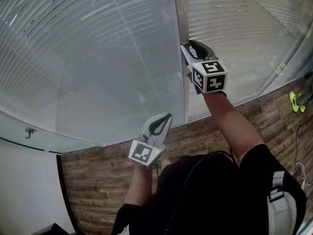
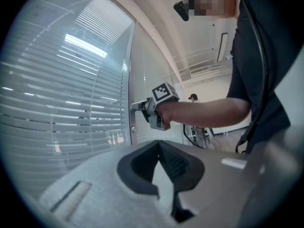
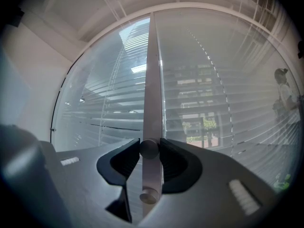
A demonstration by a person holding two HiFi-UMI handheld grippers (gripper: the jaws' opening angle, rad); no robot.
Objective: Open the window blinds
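Horizontal slat blinds point(image 1: 98, 58) hang behind glass panes on both sides of a narrow metal post point(image 1: 180, 72). On that post point(image 3: 153, 80) sits a small round knob point(image 3: 148, 149), and my right gripper point(image 3: 149, 144) is shut on it, one pad on each side. A second knob point(image 3: 149, 194) sits lower on the post. In the head view my right gripper point(image 1: 187, 49) points at the post, arm stretched out. The left gripper view shows the right gripper point(image 2: 134, 106) at the post too. My left gripper point(image 1: 167, 117) hangs lower and left, away from the glass, shut and empty point(image 2: 159, 144).
Dark wooden floor point(image 1: 98, 180) runs along the foot of the glass. A white wall with a small bracket point(image 1: 30, 131) stands at the left. A green object point(image 1: 293, 102) lies on the floor at the right. A person in a cap point(image 3: 284, 91) shows at the right.
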